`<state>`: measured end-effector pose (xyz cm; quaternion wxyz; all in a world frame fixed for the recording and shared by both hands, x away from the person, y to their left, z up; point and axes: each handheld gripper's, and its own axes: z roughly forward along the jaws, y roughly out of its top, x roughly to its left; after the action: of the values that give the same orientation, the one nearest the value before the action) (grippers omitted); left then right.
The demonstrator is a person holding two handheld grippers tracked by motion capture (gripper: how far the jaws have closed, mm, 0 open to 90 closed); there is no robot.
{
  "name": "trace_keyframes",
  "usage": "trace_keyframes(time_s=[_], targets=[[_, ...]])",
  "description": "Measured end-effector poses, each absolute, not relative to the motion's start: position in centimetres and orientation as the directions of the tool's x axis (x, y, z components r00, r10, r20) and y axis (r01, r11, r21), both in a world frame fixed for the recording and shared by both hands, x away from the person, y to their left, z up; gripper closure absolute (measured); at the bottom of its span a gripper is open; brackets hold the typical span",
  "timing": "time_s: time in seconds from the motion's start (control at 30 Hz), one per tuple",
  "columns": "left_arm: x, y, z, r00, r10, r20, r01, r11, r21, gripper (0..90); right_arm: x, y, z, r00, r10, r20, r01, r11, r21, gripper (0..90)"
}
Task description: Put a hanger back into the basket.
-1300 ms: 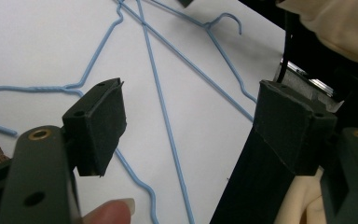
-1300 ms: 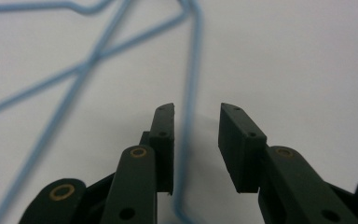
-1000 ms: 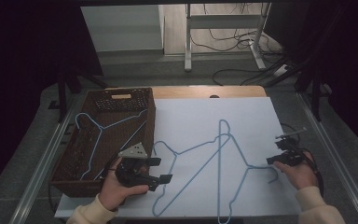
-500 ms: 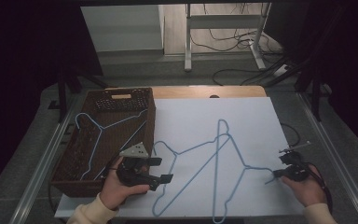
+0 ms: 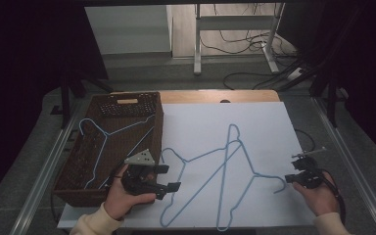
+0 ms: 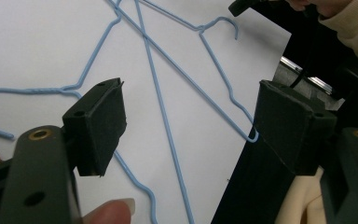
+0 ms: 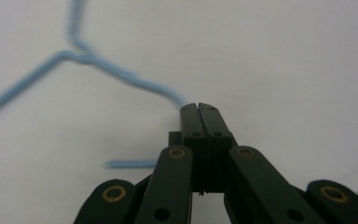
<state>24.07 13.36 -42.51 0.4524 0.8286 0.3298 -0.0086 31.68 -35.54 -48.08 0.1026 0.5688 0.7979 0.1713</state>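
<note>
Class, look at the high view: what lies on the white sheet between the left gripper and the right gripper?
Two light-blue wire hangers, crossing each other, lie on the white sheet between the left gripper and right gripper; the high view shows it.

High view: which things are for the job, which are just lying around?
Job: right gripper, its blue wire hanger; left gripper, second blue hanger beside it; brown woven basket, third hanger inside.
Lying about: black cables, metal stand.
</note>
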Motion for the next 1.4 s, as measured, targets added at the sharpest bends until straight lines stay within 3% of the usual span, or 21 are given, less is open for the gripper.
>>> trace_keyframes(time_s=[0.27,0.47,0.83,0.9,0.93,0.97,1.0,1.4], targets=[[24.1,13.3,-42.6,0.782,0.540,-0.313,0.556,-0.375,0.742,25.3,31.5,-35.5,-48.9,-0.352,0.933,0.069,0.873,0.300,0.385,90.0],[24.1,13.4,-42.6,0.781,0.540,-0.313,0.556,-0.374,0.743,25.4,30.5,-33.1,-49.1,-0.413,0.902,0.127,0.862,0.343,0.373,90.0],[24.1,13.6,-42.6,0.779,0.544,-0.312,0.558,-0.372,0.742,25.3,29.5,-28.3,-48.9,-0.558,0.821,0.123,0.790,0.480,0.381,89.6],[24.1,13.5,-42.6,0.779,0.544,-0.312,0.558,-0.373,0.741,25.4,29.7,-28.1,-48.7,-0.572,0.814,0.102,0.776,0.497,0.389,86.9],[24.1,13.5,-42.7,0.779,0.543,-0.313,0.558,-0.374,0.740,25.4,30.3,-27.6,-48.3,-0.609,0.790,0.068,0.740,0.536,0.407,76.4],[24.1,13.5,-42.7,0.779,0.543,-0.313,0.558,-0.374,0.740,25.4,30.3,-27.6,-48.3,-0.609,0.790,0.068,0.740,0.536,0.407,76.4],[24.1,13.4,-42.7,0.780,0.543,-0.312,0.557,-0.376,0.741,25.3,31.2,-27.0,-48.2,-0.640,0.767,0.052,0.716,0.571,0.401,70.3],[24.1,13.6,-42.8,0.776,0.547,-0.314,0.562,-0.374,0.738,25.4,34.1,-23.6,-48.9,-0.787,0.616,0.008,0.585,0.742,0.328,66.9]])
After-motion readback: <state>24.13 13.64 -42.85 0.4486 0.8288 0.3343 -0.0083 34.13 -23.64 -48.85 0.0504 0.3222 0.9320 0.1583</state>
